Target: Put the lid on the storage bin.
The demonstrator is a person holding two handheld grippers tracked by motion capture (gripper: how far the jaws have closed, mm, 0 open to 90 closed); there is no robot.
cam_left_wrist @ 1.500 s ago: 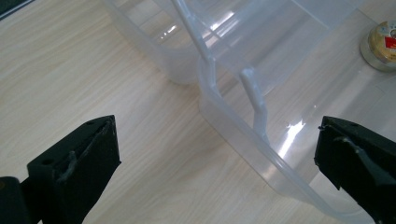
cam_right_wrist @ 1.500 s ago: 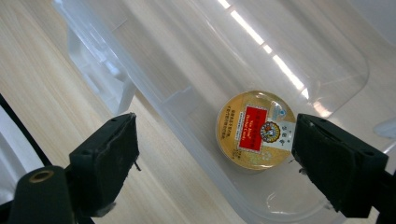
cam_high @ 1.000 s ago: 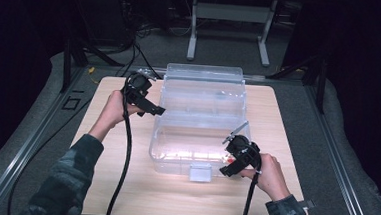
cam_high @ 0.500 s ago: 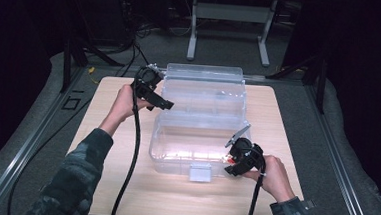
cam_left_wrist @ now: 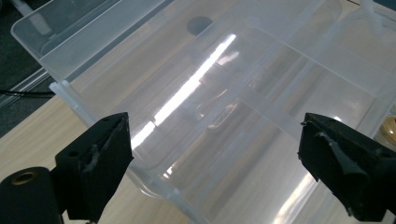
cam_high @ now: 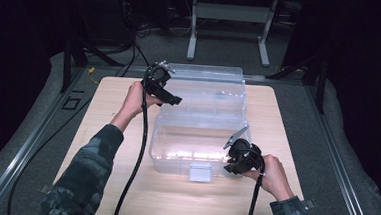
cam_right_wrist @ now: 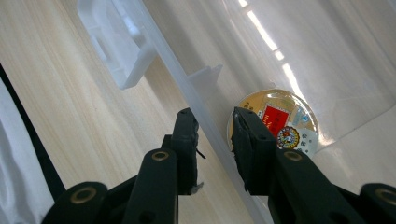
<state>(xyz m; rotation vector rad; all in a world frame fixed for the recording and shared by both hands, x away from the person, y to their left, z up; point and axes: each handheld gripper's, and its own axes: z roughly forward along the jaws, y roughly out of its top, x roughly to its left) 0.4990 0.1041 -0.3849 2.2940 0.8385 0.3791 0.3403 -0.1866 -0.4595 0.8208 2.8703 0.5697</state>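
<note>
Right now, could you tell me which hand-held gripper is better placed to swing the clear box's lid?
Probably the left hand-held gripper: it hovers open beside the raised lid. The right hand-held gripper has just closed on the clear box's front wall, steadying it.

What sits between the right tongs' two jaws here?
The front wall of the clear box: in the right gripper view the right tongs have just been closing on it, one jaw outside, one inside.

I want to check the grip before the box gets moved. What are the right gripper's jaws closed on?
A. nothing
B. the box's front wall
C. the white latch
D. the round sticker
B: in the right gripper view, the right gripper has one jaw on each side of the clear box's front wall, beside the white latch.
</note>
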